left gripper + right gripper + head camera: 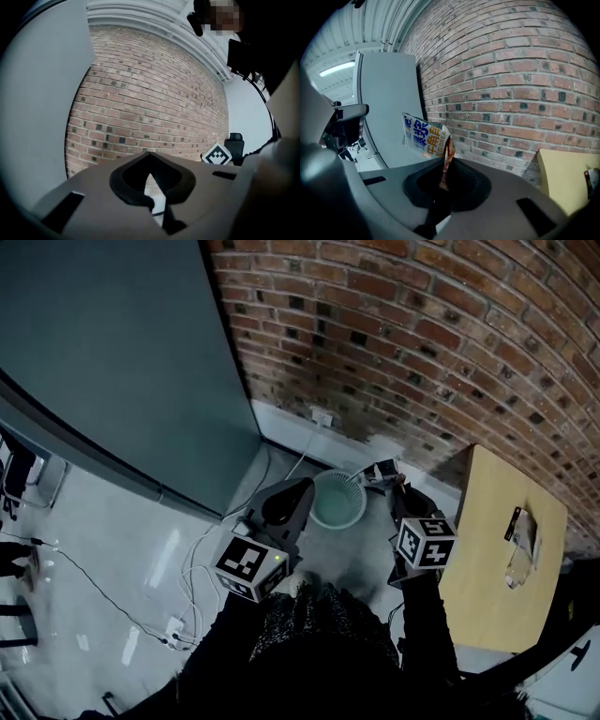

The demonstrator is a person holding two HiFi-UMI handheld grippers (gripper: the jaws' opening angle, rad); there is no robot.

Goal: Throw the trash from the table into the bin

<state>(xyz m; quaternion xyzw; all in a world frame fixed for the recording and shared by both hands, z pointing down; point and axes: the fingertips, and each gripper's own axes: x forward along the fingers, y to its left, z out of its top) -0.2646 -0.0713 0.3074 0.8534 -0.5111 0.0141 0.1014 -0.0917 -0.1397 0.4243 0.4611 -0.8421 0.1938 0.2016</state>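
Fingers (466,183) of the right gripper (446,161) are pinched together on one edge of a printed snack wrapper (424,136). The rest of the wrapper stands free above the tips, in front of the brick wall (525,93).

Fingers of the left gripper (149,157) are closed tip to tip with nothing between them.

From the head view, the mesh bin (316,507) sits on the floor near the wall, between the two grippers. The wrapper shows just beside the bin's far right rim, and we judge it is not yet over the opening. The surface (487,568) is off to our right. One more crumpled clear piece (521,538) lies on it, so the task is not finished.

Step in hand, as we read it: the drop.
- Bring the right tips over the middle of the opening, not the rim.
- Go low before letting go. The wrapper is light and flat and could drift or catch on the rim.
- Tilt the tips downward so the wrapper hangs into the bin, then spread the fingers fully.
- Hold the left gripper clear of the bin mouth.

Cables (202,559) lie on the floor to the bin's left, so watch footing there.
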